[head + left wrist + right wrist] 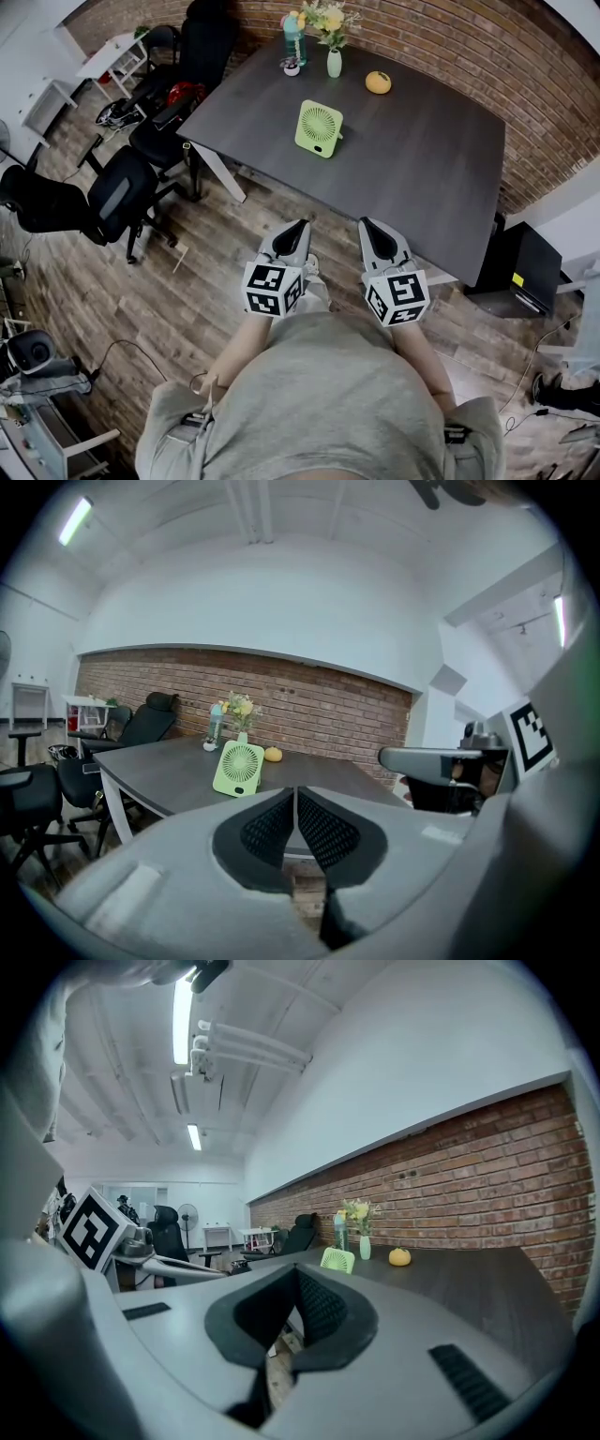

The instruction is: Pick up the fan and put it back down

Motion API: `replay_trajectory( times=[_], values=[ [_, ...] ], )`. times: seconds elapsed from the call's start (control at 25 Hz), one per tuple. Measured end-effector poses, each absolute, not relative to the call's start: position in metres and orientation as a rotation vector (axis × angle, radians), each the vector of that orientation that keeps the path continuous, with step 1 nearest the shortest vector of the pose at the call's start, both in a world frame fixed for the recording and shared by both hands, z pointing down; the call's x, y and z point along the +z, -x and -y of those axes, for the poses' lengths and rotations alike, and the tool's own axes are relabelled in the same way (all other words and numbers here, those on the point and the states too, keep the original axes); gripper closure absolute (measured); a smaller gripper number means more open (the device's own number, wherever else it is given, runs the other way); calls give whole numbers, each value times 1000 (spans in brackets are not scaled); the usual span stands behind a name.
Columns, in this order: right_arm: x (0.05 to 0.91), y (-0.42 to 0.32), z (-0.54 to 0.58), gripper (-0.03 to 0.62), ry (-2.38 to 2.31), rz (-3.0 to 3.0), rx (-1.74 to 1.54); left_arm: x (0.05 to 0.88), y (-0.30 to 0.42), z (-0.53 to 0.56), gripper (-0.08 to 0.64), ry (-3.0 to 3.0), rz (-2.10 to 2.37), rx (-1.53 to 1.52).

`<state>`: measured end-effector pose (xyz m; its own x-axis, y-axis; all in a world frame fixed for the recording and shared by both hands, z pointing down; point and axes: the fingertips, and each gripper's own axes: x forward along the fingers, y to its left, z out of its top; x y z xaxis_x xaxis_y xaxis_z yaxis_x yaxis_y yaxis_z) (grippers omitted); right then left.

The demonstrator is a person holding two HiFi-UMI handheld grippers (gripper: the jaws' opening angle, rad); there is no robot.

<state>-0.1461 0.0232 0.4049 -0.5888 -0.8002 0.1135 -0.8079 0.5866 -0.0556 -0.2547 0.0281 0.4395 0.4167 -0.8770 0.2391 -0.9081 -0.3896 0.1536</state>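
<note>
A small light-green fan (pixel 319 128) stands upright near the middle of the dark table (pixel 412 178); the left gripper view shows the fan (pixel 238 768) ahead, and the right gripper view shows the fan (pixel 337 1260) far off to the left of centre. My left gripper (pixel 302 226) and right gripper (pixel 366 224) hover side by side over the wooden floor, just short of the table's near edge. Both are shut with nothing between the jaws, and both are well away from the fan.
At the table's far end stand a vase of flowers (pixel 332 37), a bottle (pixel 294 39), a small round thing (pixel 292 66) and an orange fruit (pixel 378 82). Black office chairs (pixel 122 192) crowd the left side. A black box (pixel 521 272) sits on the floor at right.
</note>
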Motion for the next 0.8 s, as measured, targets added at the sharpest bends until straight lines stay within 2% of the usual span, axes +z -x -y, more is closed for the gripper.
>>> replay_trajectory(
  times=[0.8],
  values=[
    [409, 150, -20, 592, -1389, 2722, 161, 446, 255, -24, 532, -2413, 1529, 191]
  ],
)
